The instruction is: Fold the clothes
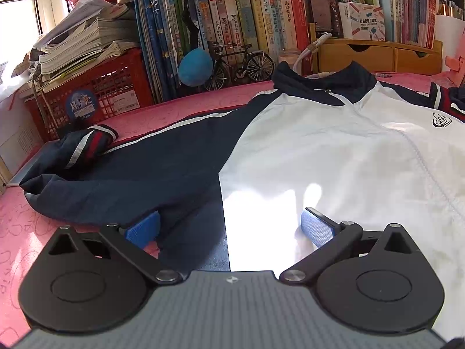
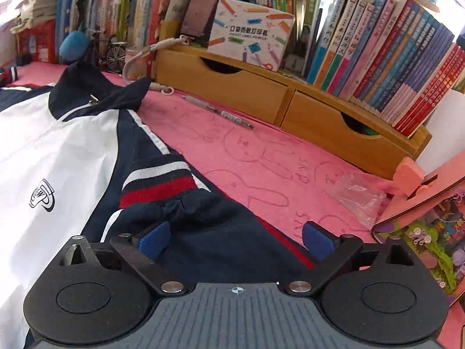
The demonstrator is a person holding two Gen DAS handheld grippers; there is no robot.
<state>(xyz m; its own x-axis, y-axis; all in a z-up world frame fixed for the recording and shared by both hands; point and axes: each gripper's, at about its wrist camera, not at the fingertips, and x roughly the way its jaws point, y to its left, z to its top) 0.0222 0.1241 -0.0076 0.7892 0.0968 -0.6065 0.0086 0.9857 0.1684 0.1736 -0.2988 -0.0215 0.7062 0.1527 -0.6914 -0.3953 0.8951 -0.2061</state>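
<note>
Your jacket [image 1: 334, 151] lies flat, front up, on the pink tablecloth [image 1: 180, 107]. Your left gripper [image 1: 229, 226] hangs over its lower front, fingers apart and gripping nothing; only this view shows the far sleeve [image 1: 87, 145] and red crate [image 1: 96, 99]. Your right gripper [image 2: 235, 240], also spread and empty, hangs over the folded-in striped cuff [image 2: 158, 184]; only here do a pen [image 2: 229, 116] and plastic bag [image 2: 359, 195] show.

Open pink cloth to the right — clutter along the back

Pen [image 2: 229, 115], plastic bag [image 2: 359, 195] and wooden drawers [image 2: 279, 99] crowd the tablecloth [image 2: 261, 157] beside the jacket [image 2: 72, 151].
</note>
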